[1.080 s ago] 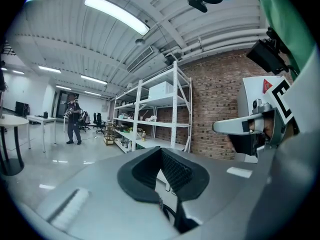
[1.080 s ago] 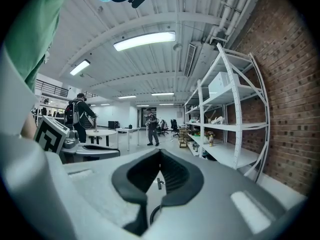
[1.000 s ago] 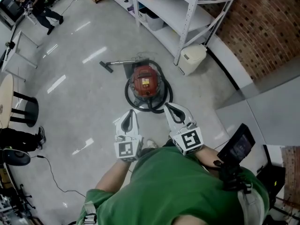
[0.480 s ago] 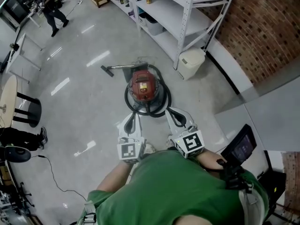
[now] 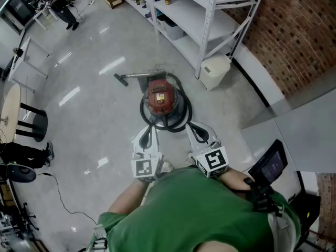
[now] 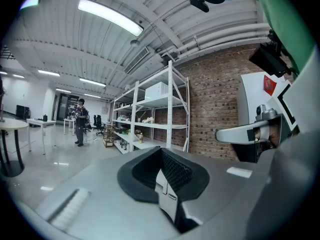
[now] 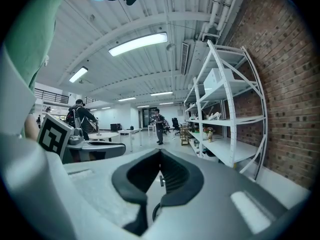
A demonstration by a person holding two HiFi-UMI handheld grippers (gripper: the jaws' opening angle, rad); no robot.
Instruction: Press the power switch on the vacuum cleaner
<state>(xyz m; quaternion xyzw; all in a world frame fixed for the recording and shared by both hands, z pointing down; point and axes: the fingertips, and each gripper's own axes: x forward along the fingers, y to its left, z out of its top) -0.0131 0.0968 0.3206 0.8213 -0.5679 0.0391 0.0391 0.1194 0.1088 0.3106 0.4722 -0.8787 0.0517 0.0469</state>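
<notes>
- Both tools are clenched and hold nothing: the left tool (image 5: pixel 148 129) and the right tool (image 5: pixel 192 128) each have their jaws closed tip to tip.
- Over the last second the person has stepped forward. The red vacuum (image 5: pixel 160 96) now sits just ahead of the two tool tips, on the floor (image 5: pixel 94 104), closer than it was.
- Its black hose (image 5: pixel 178 121) loops round the body, and the near part of the loop lies right in front of both tips. I cannot tell whether it touches them.
- Its wand (image 5: pixel 128 76) lies beyond the vacuum, up and left of the left tool.
- Neither tool is pointed down yet. Both gripper views look out across the room at the shelves (image 5: pixel 210 14), and neither shows the vacuum.
- The approach seems almost done, with the press itself not yet started.
- I cannot pick out the switch on the red top from here. Next, one closed tool probably has to tip downward over the body and find it.
</notes>
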